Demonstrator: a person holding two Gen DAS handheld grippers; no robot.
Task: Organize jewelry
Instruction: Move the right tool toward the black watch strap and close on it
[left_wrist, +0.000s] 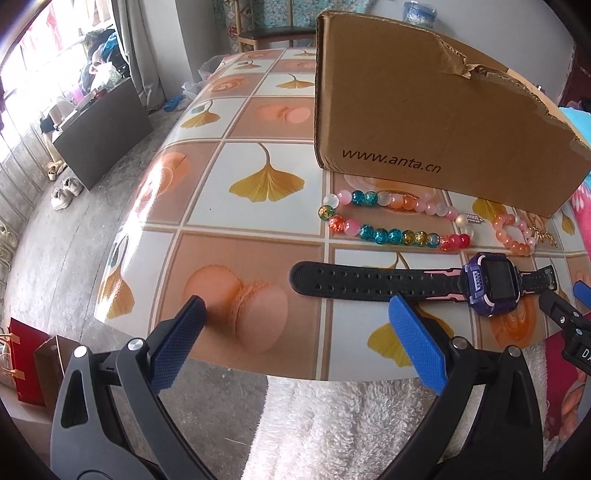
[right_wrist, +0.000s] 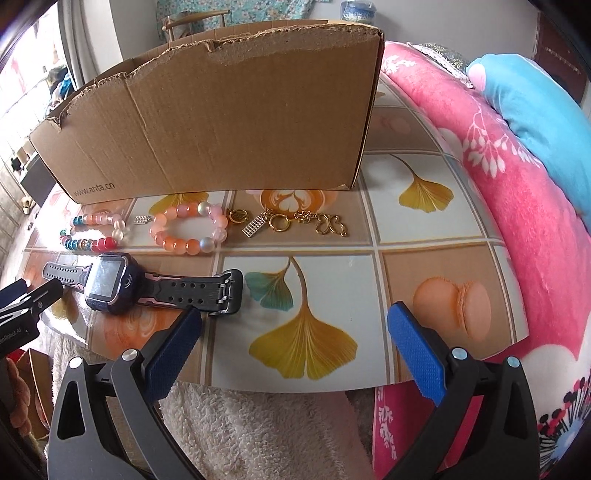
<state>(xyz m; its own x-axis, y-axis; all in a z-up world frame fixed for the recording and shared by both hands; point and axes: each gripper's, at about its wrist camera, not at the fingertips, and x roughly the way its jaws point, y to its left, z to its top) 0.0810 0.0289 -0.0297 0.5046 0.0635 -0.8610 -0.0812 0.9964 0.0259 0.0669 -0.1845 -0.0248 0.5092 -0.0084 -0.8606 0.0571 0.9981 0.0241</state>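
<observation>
Jewelry laid out in a row on the table (right_wrist: 424, 243), in front of a torn cardboard box (right_wrist: 221, 122) printed "www.anta.cn". Nearest the table edge, a purple smartwatch (right_wrist: 110, 284) with black perforated strap, lying flat. Behind it, a long multicolored bead strand (left_wrist: 391, 221) looped on itself, just beside the box wall. Next along, a pink-orange bead bracelet (right_wrist: 188, 229), then a gold charm chain (right_wrist: 295, 223) with an abacus charm, rings and a butterfly. All pieces outside the box, close together but mostly apart from one another.

Left gripper (left_wrist: 295, 328) low over the near table edge, blue-padded fingers (left_wrist: 413, 339) spread wide, nothing between them, right finger tip just in front of the watch strap. Right gripper (right_wrist: 295, 328) likewise wide apart and empty, over a ginkgo-leaf print, left finger near the watch buckle. Fluffy white fabric (right_wrist: 258, 424) below the table edge; pink floral blanket (right_wrist: 498, 177) to the right.
</observation>
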